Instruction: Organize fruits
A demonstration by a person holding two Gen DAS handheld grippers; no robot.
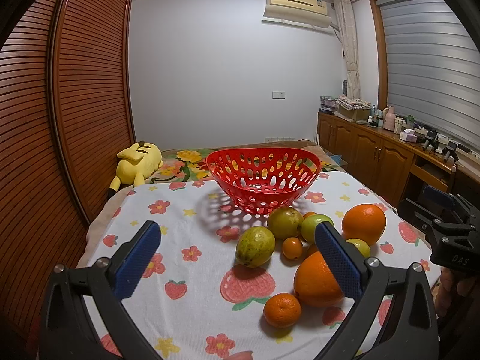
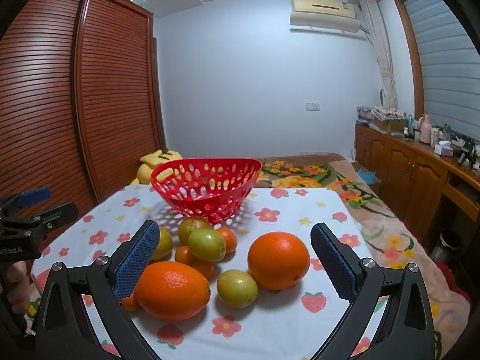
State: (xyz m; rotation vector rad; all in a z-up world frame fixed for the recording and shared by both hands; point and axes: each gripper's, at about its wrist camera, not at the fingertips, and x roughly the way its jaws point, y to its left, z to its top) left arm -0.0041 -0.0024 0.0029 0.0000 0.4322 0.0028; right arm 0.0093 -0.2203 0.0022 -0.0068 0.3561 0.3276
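Right wrist view, floral tablecloth [image 2: 285,315], bedroom, both grippers' jaws wide apart, empty.

fruits [image 1: 300,249] before red basket [image 1: 263,180] (empty)

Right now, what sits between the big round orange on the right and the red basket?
Nothing: in the right wrist view, only bare flowered cloth lies between the round orange and the red basket.

Red perforated basket [image 1: 264,180] sits upright at far end of cloth, no fruit inside. In front, approx. ten loose fruits bunched together: two big oranges [image 2: 279,259], small tangerines [image 1: 282,306], green-yellow fruits [image 1: 255,246], some touching.
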